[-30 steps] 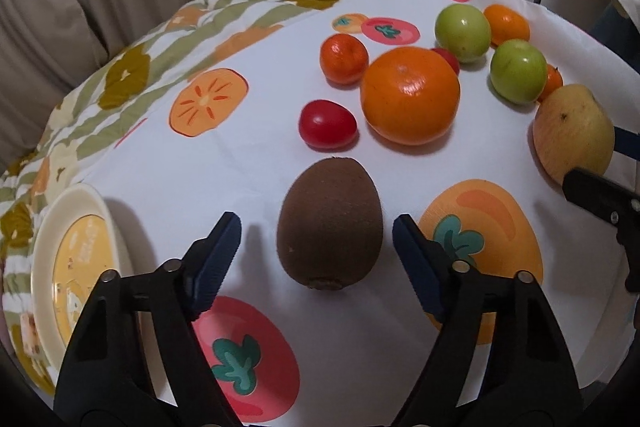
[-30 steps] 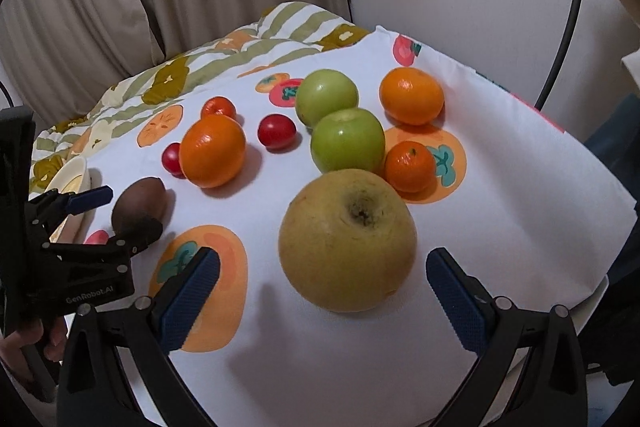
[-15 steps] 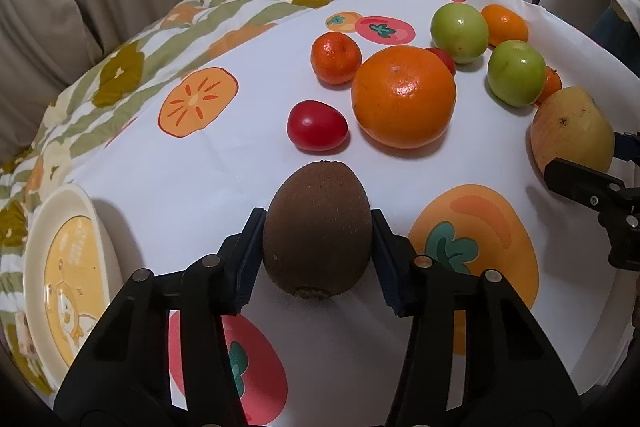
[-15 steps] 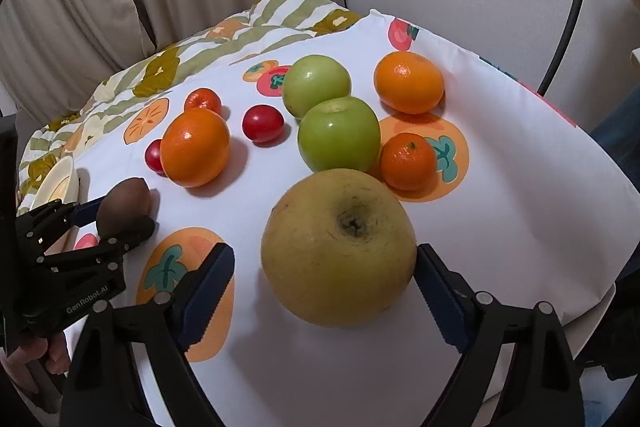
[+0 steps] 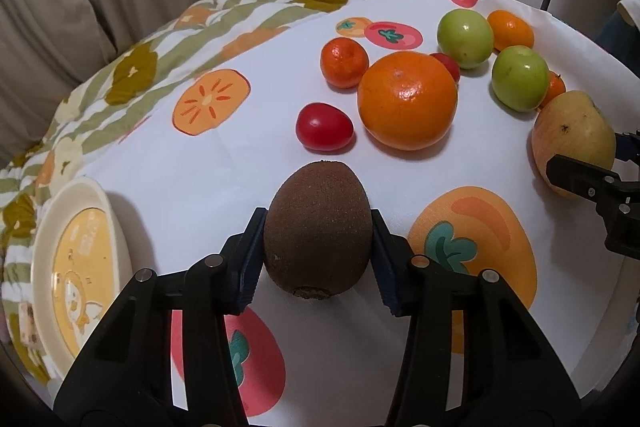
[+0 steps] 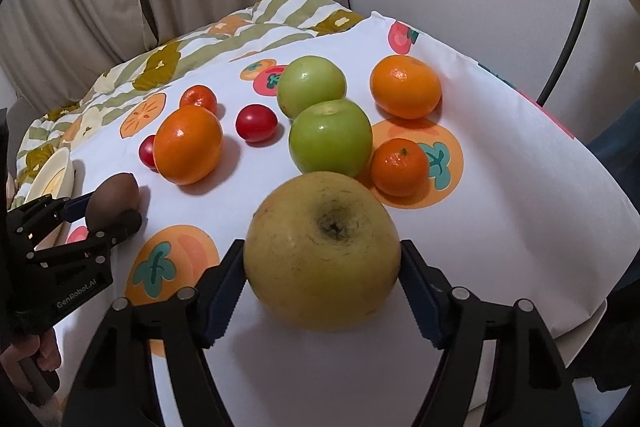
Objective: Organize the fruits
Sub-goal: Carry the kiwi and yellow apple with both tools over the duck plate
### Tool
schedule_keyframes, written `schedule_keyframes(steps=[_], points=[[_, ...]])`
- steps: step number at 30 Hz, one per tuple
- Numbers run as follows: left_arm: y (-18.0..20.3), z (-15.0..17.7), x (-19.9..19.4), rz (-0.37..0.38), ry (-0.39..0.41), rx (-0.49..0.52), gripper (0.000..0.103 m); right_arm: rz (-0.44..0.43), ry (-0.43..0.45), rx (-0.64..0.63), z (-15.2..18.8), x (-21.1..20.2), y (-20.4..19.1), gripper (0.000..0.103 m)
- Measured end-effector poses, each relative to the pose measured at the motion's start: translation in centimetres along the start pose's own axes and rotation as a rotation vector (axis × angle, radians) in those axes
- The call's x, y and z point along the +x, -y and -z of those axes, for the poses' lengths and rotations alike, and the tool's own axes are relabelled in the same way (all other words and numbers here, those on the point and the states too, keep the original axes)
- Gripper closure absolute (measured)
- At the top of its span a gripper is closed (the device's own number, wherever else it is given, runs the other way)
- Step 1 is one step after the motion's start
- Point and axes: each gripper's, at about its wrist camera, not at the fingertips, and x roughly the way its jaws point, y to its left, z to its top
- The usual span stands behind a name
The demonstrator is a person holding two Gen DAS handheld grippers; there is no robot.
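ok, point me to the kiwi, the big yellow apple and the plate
kiwi (image 5: pixel 318 227): left wrist view, middle of its brown skin, between the pads.
big yellow apple (image 6: pixel 320 259): right wrist view, front face below the stem pit.
plate (image 5: pixel 40 267): left wrist view, on its cream rim at the left edge.

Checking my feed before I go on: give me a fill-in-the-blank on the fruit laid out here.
1. On the cloth lie ___ green apples.
2. The brown fruit nearest the plate is a ___.
3. The small tomato between the big orange and the green apples is ___ in colour.
Missing words: two; kiwi; red.
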Motion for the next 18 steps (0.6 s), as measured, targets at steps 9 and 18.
schedule_keyframes(steps=[9,18], points=[[-0.4,-0.8,-3.7,-0.037,0.036,-0.07,0.051,-0.054,0.034,-0.051,-0.9,-2.4,-0.4,0.033],[-2.1,-2.4,-10.2,-0.149,0.081,-0.229,0.051,-0.157,0.094,-0.209,-5.3,-6.9,-2.1,0.033]])
